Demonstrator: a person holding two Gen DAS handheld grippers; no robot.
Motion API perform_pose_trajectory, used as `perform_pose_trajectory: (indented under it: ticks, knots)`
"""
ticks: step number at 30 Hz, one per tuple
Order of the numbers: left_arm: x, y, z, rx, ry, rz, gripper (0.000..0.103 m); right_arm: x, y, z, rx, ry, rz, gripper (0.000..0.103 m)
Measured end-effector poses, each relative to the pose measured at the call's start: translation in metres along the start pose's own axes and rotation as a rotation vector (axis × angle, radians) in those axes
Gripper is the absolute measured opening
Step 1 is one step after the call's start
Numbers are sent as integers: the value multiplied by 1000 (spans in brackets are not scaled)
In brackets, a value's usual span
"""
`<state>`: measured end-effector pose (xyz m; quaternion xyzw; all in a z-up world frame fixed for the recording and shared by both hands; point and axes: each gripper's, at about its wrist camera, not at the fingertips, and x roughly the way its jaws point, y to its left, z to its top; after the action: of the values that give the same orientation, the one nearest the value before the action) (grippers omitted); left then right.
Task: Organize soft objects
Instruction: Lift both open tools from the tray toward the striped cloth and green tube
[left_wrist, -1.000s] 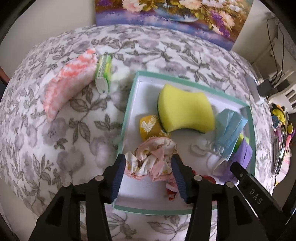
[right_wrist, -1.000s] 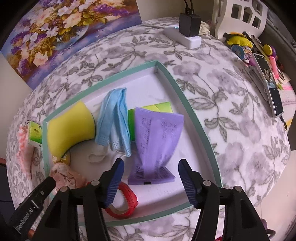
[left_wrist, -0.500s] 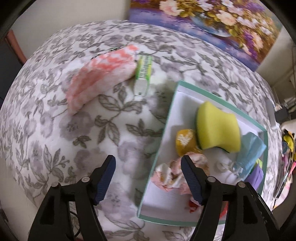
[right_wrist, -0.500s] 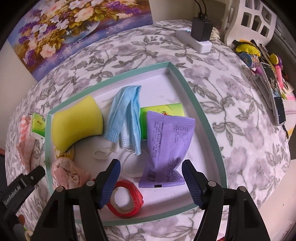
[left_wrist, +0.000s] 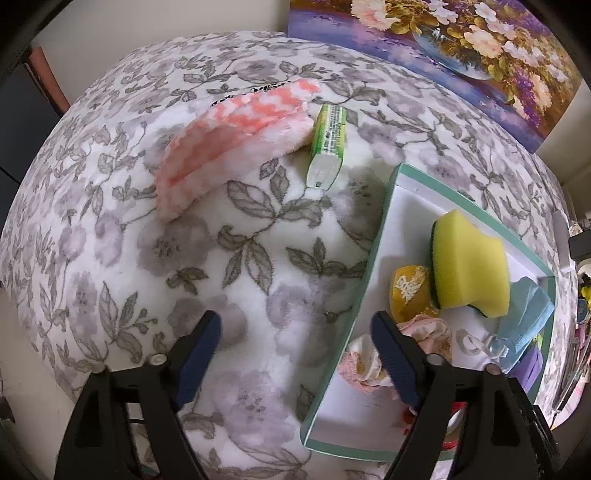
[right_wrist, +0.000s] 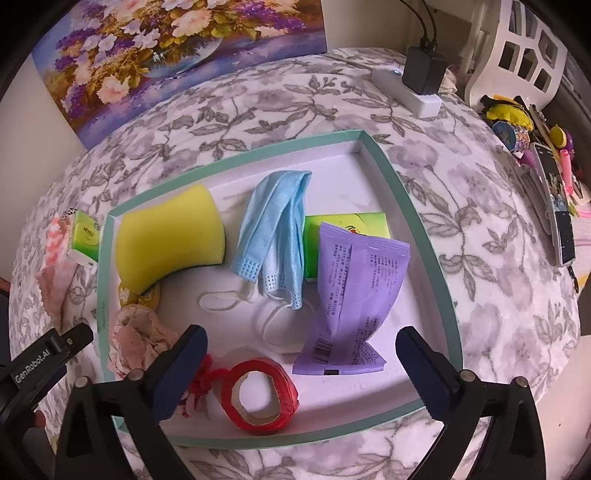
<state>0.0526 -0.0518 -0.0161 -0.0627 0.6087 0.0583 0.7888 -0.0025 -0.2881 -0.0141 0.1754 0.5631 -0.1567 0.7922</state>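
Only rightward: purple packet unobscured.

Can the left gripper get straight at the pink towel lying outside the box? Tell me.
Probably yes. The left gripper hangs over bare blanket, its jaws opening with nothing between them, and nothing lies on the way to the pink towel; only the green packet touches it.

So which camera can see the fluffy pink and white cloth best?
The left wrist view. There the pink and white cloth lies whole on the flowery blanket, outside the box, beside a small green packet. The right wrist view catches only a squashed sliver of it at the left edge.
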Motion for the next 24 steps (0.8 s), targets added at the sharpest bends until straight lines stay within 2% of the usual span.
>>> perform_pose_trajectory:
  ticks: [3,9,24]
  knots:
    - [-1,0,1,0,-23,24,95,1,2,-1,-14,-1,-3,103]
    - [-3,3,3,-14,-36,1,95,0,4,-1,-19,-8,2,103]
    - [-16,26,27,-60,-110,17,95,-14,13,3,-8,-56,58,103]
